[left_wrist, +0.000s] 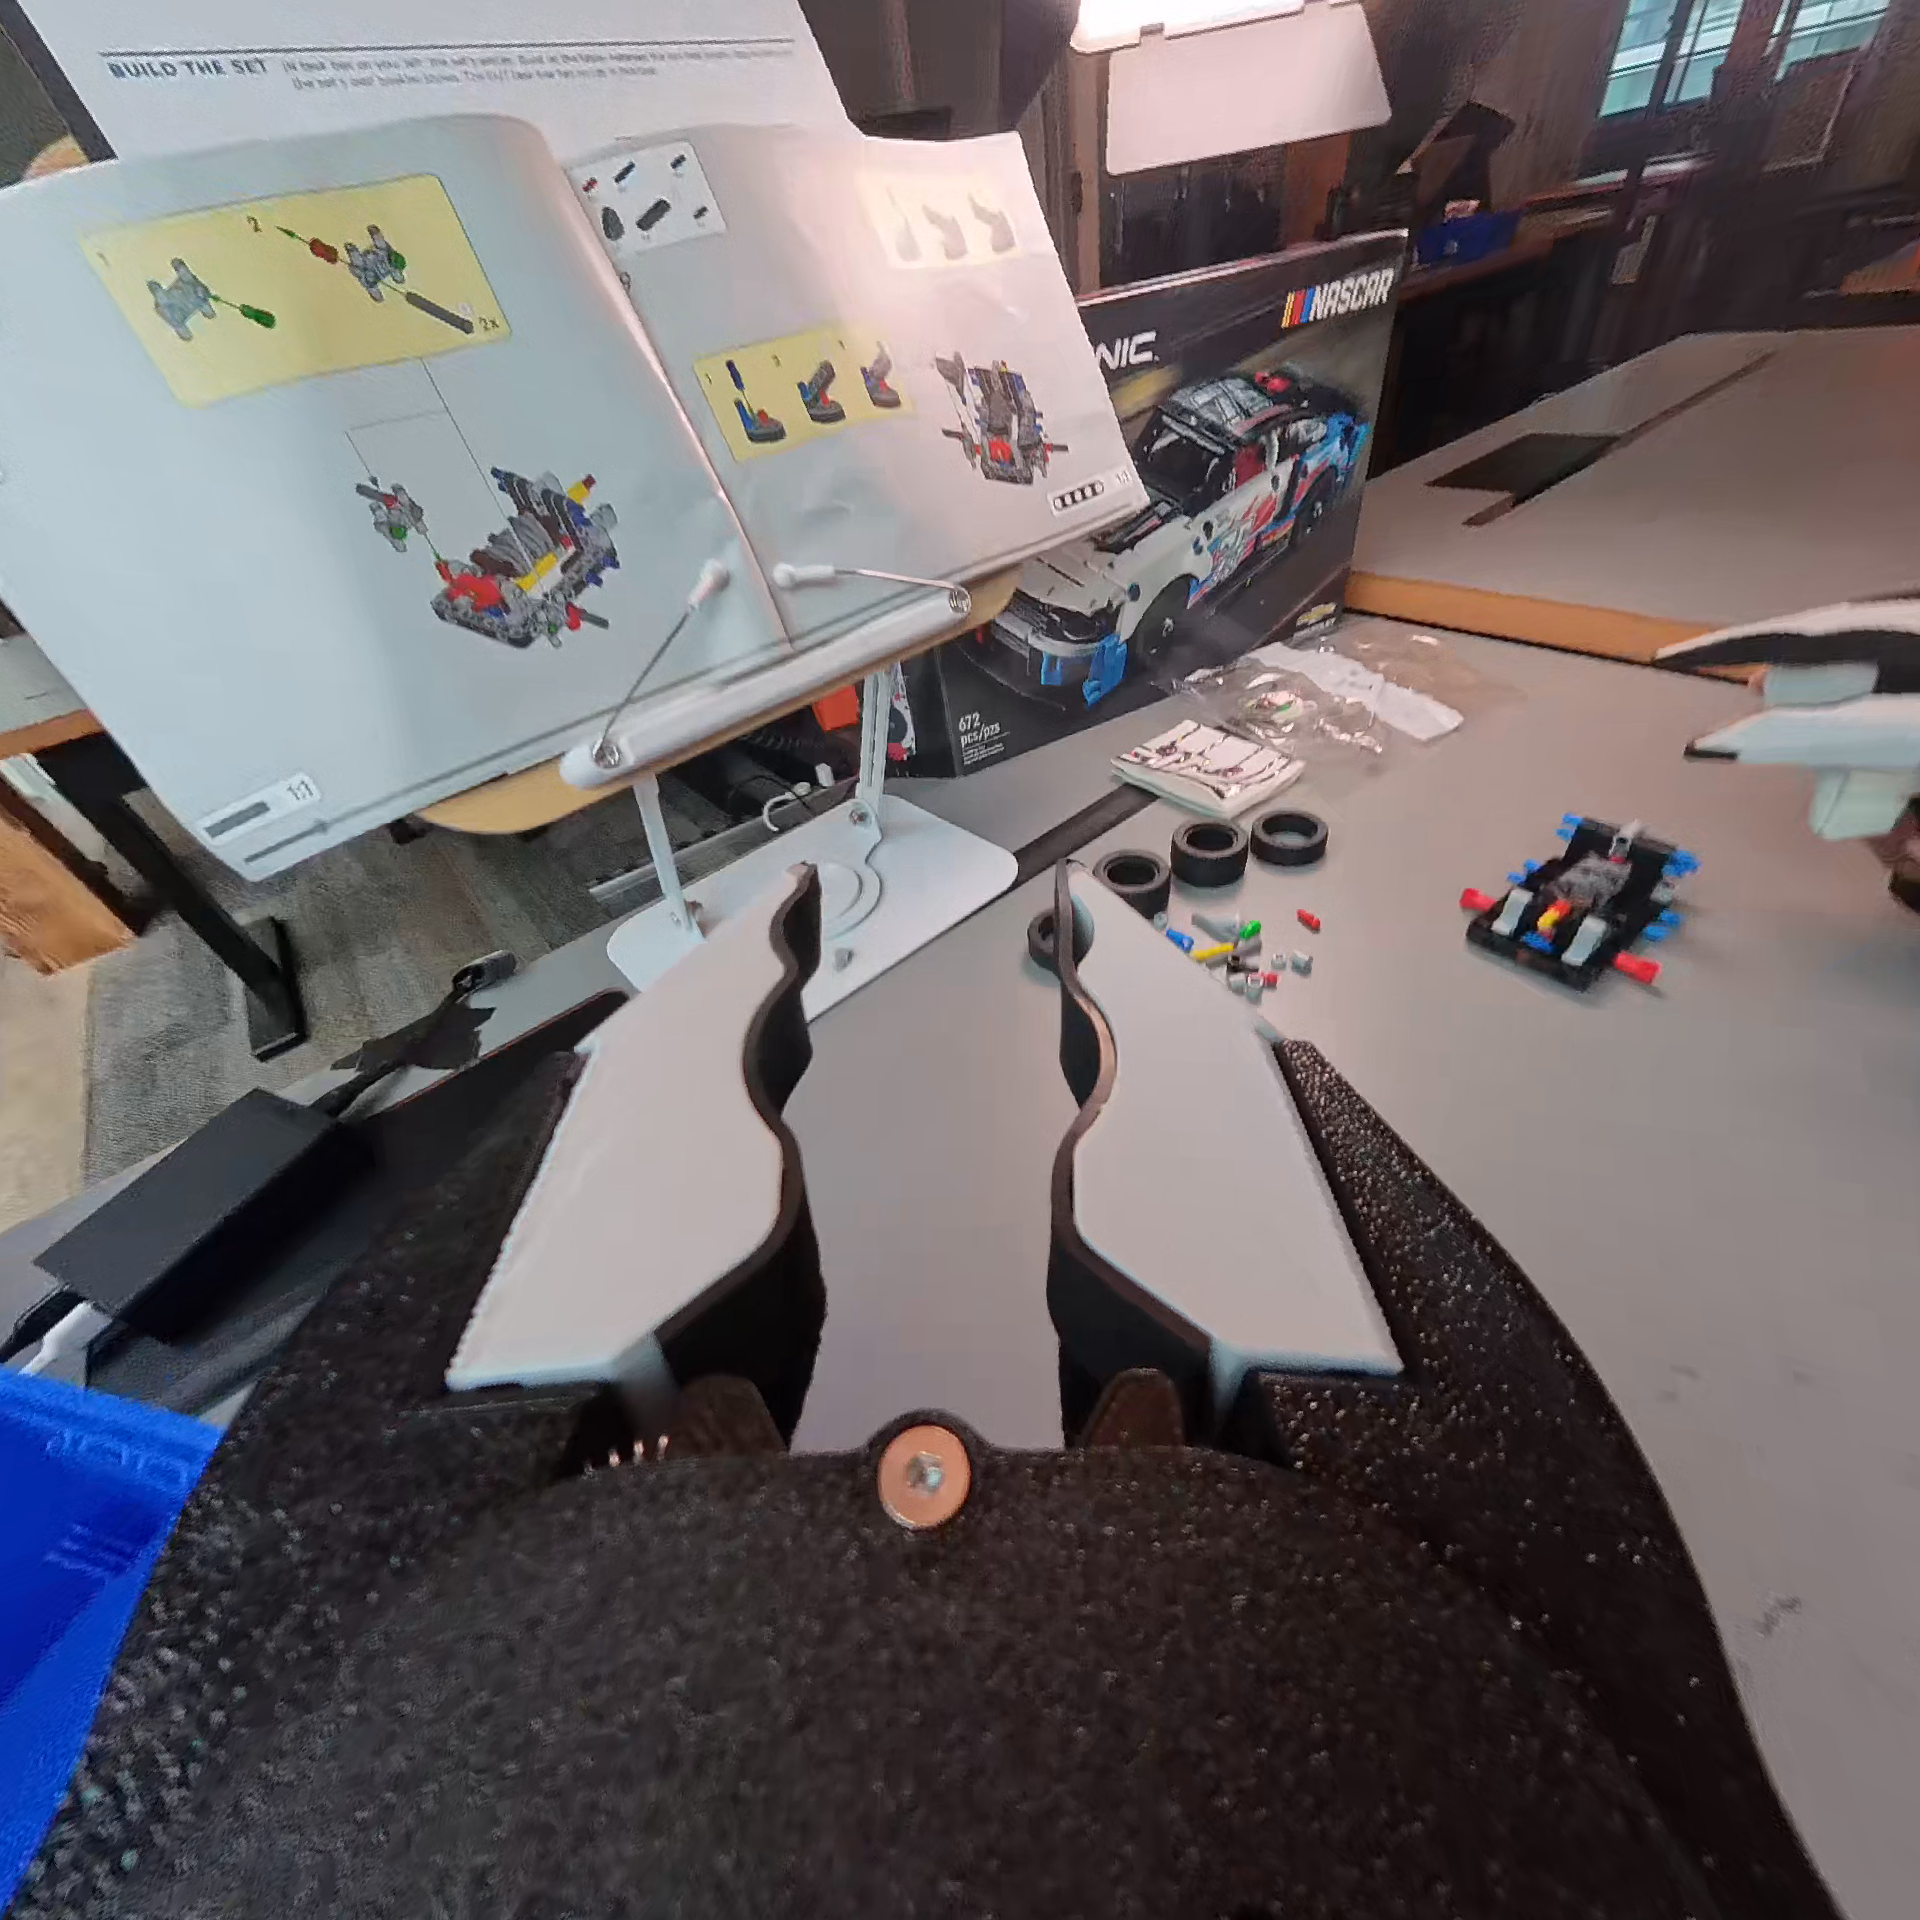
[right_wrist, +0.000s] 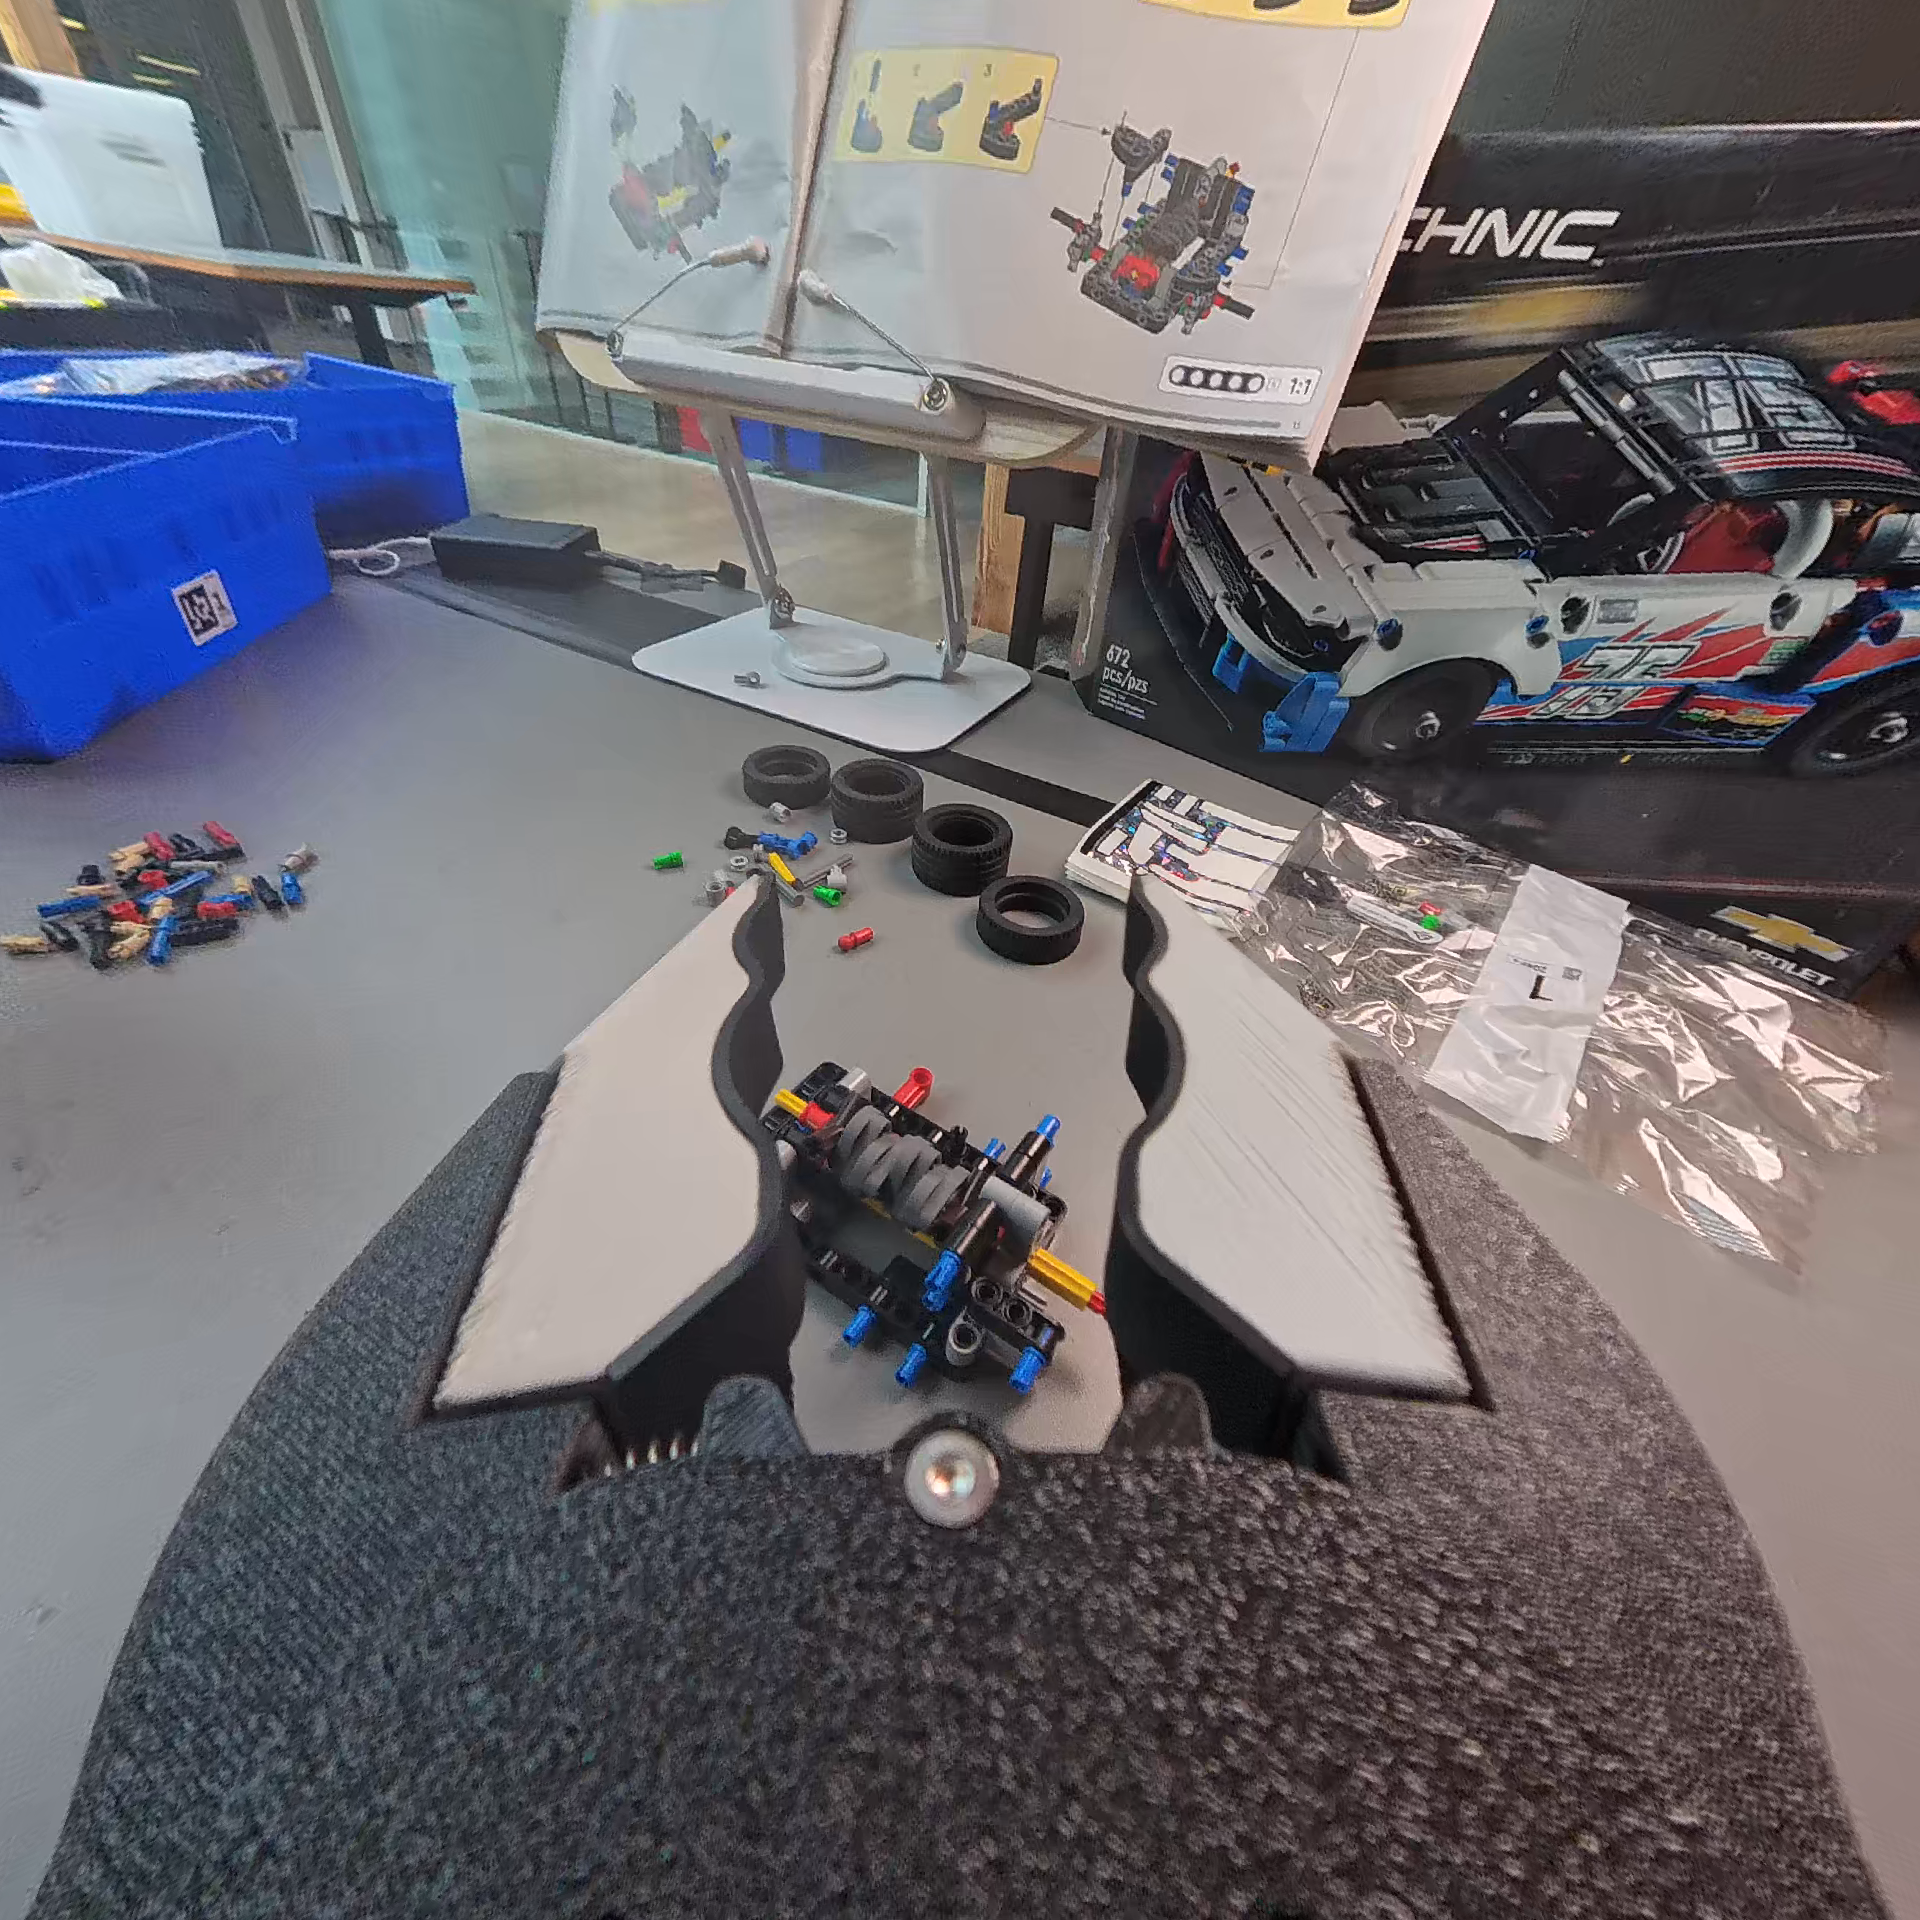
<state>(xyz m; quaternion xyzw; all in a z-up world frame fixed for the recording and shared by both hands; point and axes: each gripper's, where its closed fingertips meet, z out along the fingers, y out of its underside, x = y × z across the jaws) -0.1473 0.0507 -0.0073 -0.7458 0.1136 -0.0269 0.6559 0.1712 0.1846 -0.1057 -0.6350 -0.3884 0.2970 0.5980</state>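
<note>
Tyres (right_wrist: 961, 847), four, beside scattered pins (right_wrist: 774, 857); left tool (left_wrist: 935, 899) and right tool (right_wrist: 951, 914) both spread, empty.

The right gripper (left_wrist: 1704, 717) is blurred and cut off beside the brick assembly (left_wrist: 1574, 914). Behind it, the instruction booklet (right_wrist: 1039, 187) hides part of the set box (right_wrist: 1662, 520).

Matt grey tabletop (right_wrist: 416, 1039), glossy paper booklet (left_wrist: 343, 468), crinkled clear plastic bags (right_wrist: 1662, 1091)
</note>
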